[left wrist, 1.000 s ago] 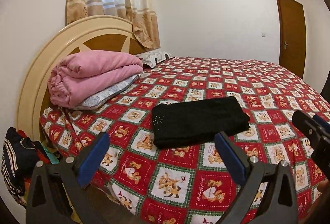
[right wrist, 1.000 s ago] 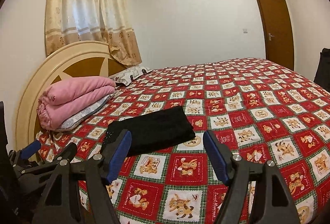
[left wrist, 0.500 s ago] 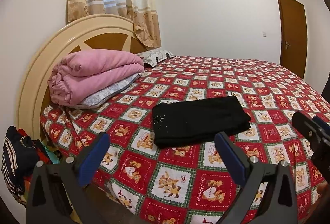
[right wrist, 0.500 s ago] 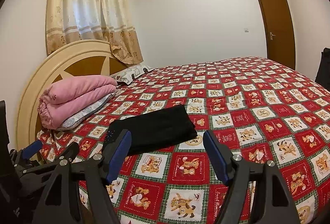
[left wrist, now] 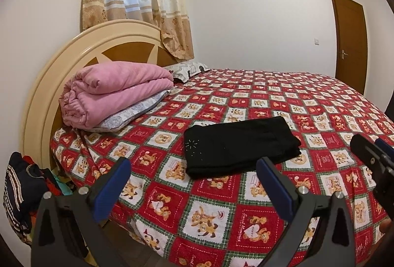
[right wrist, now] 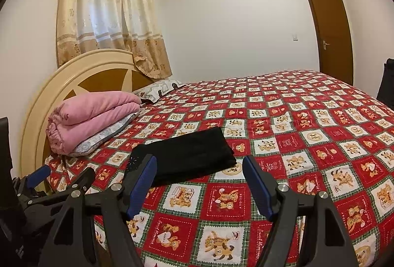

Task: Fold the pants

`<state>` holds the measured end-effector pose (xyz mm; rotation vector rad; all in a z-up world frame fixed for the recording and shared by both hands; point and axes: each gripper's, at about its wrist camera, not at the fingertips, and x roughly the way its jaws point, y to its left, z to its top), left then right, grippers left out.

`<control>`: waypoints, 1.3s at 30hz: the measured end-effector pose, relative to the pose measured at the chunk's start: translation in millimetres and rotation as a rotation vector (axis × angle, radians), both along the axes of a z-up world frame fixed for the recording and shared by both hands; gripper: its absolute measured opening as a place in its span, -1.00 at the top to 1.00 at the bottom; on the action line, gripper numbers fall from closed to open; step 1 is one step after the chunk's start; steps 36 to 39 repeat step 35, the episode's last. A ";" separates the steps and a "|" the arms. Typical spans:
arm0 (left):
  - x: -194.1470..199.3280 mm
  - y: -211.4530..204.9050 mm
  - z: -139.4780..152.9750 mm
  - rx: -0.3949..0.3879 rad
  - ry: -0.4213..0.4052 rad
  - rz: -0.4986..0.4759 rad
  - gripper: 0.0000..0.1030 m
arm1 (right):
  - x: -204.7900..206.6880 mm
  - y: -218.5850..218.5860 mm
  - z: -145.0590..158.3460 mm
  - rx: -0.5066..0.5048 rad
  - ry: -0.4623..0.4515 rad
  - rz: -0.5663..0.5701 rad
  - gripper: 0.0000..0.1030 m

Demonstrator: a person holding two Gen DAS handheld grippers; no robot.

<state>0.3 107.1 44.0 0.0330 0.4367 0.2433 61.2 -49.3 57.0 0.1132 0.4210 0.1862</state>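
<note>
The folded black fabric pants [left wrist: 240, 146] lie near the bed's [left wrist: 320, 104] front edge. Both the left hand-held gripper [left wrist: 194, 183] and right hand-held gripper [right wrist: 199, 180] hover spread, empty, short of the pants.

Open bedspread [left wrist: 246, 215] surrounds the pants [left wrist: 240, 146]; pink blanket [left wrist: 118, 92] sits well apart.

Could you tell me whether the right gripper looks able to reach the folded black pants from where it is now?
Probably yes. The right gripper is open and empty, and the black pants lie flat on the bedspread just ahead of its fingers, with nothing between them.
</note>
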 end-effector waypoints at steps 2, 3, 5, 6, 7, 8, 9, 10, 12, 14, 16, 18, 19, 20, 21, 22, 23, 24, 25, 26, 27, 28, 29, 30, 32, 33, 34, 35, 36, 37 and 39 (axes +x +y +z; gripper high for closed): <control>-0.2 0.8 0.7 0.001 -0.002 0.004 -1.00 | -0.9 0.8 0.4 -0.002 -0.006 0.000 -0.43; -0.2 0.7 0.8 0.000 -0.001 0.004 -1.00 | -1.4 -0.2 0.5 -0.002 -0.006 0.001 -0.43; -0.2 1.2 1.3 -0.001 -0.003 0.005 -1.00 | -1.8 0.0 0.6 0.001 -0.007 0.002 -0.43; -0.1 1.1 0.8 0.000 -0.003 0.004 -1.00 | -1.9 -0.6 0.8 0.000 -0.007 0.002 -0.43; 0.1 1.4 0.7 0.001 -0.003 0.001 -1.00 | -2.0 -0.5 0.8 -0.001 -0.007 0.002 -0.43; 0.2 1.4 0.7 0.001 -0.001 0.001 -1.00 | -2.4 0.1 0.8 -0.001 -0.009 0.003 -0.43; 0.2 1.2 0.7 0.001 0.001 0.001 -1.00 | -2.1 -0.3 0.7 -0.001 -0.008 0.002 -0.43; 0.1 0.7 1.1 0.003 0.003 -0.001 -1.00 | -2.1 -0.5 0.9 -0.002 -0.009 0.003 -0.43; 0.8 0.6 1.6 0.004 0.007 -0.003 -1.00 | -2.4 -0.2 1.1 -0.004 -0.010 0.003 -0.43; 0.8 0.7 2.4 0.003 0.003 -0.003 -1.00 | -2.4 -0.3 1.5 -0.006 -0.012 0.004 -0.43; 0.5 0.0 3.2 0.007 -0.005 0.006 -1.00 | -2.7 -1.3 1.3 -0.005 -0.012 0.001 -0.43; 0.3 -0.5 4.3 0.014 -0.016 0.017 -1.00 | -1.7 -2.9 1.5 -0.003 -0.012 -0.002 -0.43; 0.5 -0.1 4.8 0.015 -0.019 0.025 -1.00 | -1.2 -3.7 1.2 -0.002 -0.011 -0.003 -0.43; 0.7 0.2 5.2 0.015 -0.021 0.031 -1.00 | -0.9 -4.2 0.9 -0.001 -0.009 -0.004 -0.43; 1.1 0.9 5.5 0.012 -0.020 0.034 -1.00 | -0.6 -4.8 0.6 0.000 -0.008 -0.005 -0.43; 1.7 1.8 5.7 0.007 -0.016 0.033 -1.00 | -1.0 -5.1 0.3 0.000 -0.009 -0.005 -0.43; 2.4 2.9 5.6 -0.004 -0.010 0.028 -1.00 | -0.8 -5.1 0.5 -0.001 -0.010 -0.006 -0.43; 2.6 3.5 5.3 -0.019 -0.003 0.022 -1.00 | -1.1 -5.3 0.5 -0.002 -0.011 -0.005 -0.43; 3.0 4.3 5.3 -0.032 0.000 0.011 -1.00 | -1.6 -5.7 0.6 -0.002 -0.013 -0.005 -0.43; 3.0 4.6 5.0 -0.040 0.000 0.002 -1.00 | -2.0 -5.4 0.7 -0.004 -0.015 -0.005 -0.43; 2.4 4.5 4.6 -0.048 -0.004 -0.012 -1.00 | -1.9 -5.1 0.7 -0.007 -0.017 -0.004 -0.43; 1.4 3.8 4.8 -0.048 -0.012 -0.023 -1.00 | -1.8 -4.9 0.6 -0.009 -0.018 -0.004 -0.43; 0.0 1.9 4.9 -0.041 -0.019 -0.026 -1.00 | -2.2 -4.5 0.3 -0.011 -0.018 -0.003 -0.43; -0.4 0.2 4.9 -0.029 -0.022 -0.023 -1.00 | -2.1 -3.9 -0.1 -0.011 -0.017 -0.002 -0.43; -0.2 -2.0 5.1 -0.011 -0.022 -0.021 -1.00 | -2.1 -3.6 -0.7 -0.009 -0.014 0.000 -0.43; 0.5 -1.5 4.8 -0.016 -0.019 -0.023 -1.00 | -1.8 -4.0 -1.0 -0.008 -0.013 -0.001 -0.43; 1.7 -0.6 4.4 -0.026 -0.013 -0.026 -1.00 | -1.7 -4.5 -1.1 -0.007 -0.013 -0.002 -0.43; 2.7 0.3 4.0 -0.035 -0.007 -0.027 -1.00 | -1.6 -5.0 -1.3 -0.006 -0.012 -0.004 -0.43; 2.7 0.3 4.0 -0.035 -0.007 -0.027 -1.00 | -1.6 -5.0 -1.3 -0.006 -0.012 -0.004 -0.43; 2.7 0.3 4.0 -0.035 -0.007 -0.027 -1.00 | -1.6 -5.0 -1.3 -0.006 -0.012 -0.004 -0.43; 2.7 0.3 4.0 -0.035 -0.007 -0.027 -1.00 | -1.6 -5.0 -1.3 -0.006 -0.012 -0.004 -0.43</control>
